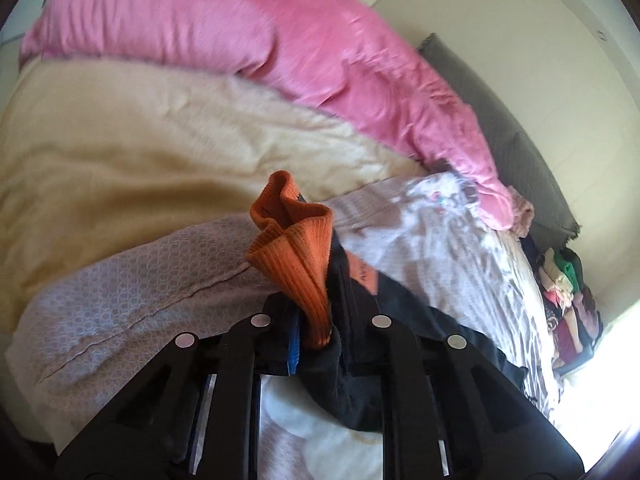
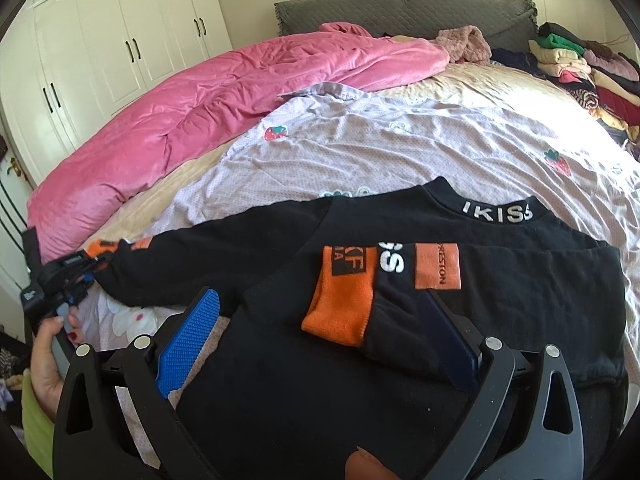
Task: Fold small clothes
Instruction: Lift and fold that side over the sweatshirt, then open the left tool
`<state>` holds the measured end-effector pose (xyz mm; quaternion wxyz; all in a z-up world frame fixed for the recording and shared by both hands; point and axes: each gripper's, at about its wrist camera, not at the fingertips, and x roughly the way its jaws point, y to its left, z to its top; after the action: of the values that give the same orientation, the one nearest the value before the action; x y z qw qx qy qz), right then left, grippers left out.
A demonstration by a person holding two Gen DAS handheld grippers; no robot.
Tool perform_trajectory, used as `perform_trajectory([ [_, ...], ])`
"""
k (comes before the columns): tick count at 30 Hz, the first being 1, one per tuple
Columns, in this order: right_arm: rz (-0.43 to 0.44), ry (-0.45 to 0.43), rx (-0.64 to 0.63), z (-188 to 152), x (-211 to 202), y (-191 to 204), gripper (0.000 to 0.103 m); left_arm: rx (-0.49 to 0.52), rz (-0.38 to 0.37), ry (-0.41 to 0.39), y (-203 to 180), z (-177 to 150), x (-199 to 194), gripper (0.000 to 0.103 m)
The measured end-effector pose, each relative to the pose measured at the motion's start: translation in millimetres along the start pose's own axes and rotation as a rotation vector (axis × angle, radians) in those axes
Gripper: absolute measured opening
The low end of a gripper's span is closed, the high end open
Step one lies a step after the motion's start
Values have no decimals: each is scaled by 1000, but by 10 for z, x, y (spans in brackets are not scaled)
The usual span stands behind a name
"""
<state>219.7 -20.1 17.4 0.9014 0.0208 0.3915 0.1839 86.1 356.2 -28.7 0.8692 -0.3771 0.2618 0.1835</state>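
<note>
A black sweater with orange patches lies flat on the lilac strawberry-print sheet. One sleeve is folded across its chest, with the orange cuff between my right gripper's blue pads. My right gripper is open, with its jaws wide apart over that sleeve. The other sleeve stretches out to the left, where my left gripper, held by a hand, grips its end. In the left wrist view my left gripper is shut on the sleeve's orange ribbed cuff, which sticks up past the fingertips.
A pink quilt lies bunched along the bed's left side on a cream blanket. Stacked folded clothes sit at the far right by the grey headboard. White wardrobe doors stand behind the bed.
</note>
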Motion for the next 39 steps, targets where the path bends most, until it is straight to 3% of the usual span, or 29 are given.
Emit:
perform_trajectory([
  [9,-12,-11,73,-154,-199,-313,99,220,-144,-41,-819,-214,-356,3],
  [21,-71,-45,202,-361,-647,-1030,99,444,-355,63,-1810,-935,-604,3],
  [39,-141,-107,344,-585,-1089,-1730,99,667,-461,230,-2466,-1877,-587,3],
])
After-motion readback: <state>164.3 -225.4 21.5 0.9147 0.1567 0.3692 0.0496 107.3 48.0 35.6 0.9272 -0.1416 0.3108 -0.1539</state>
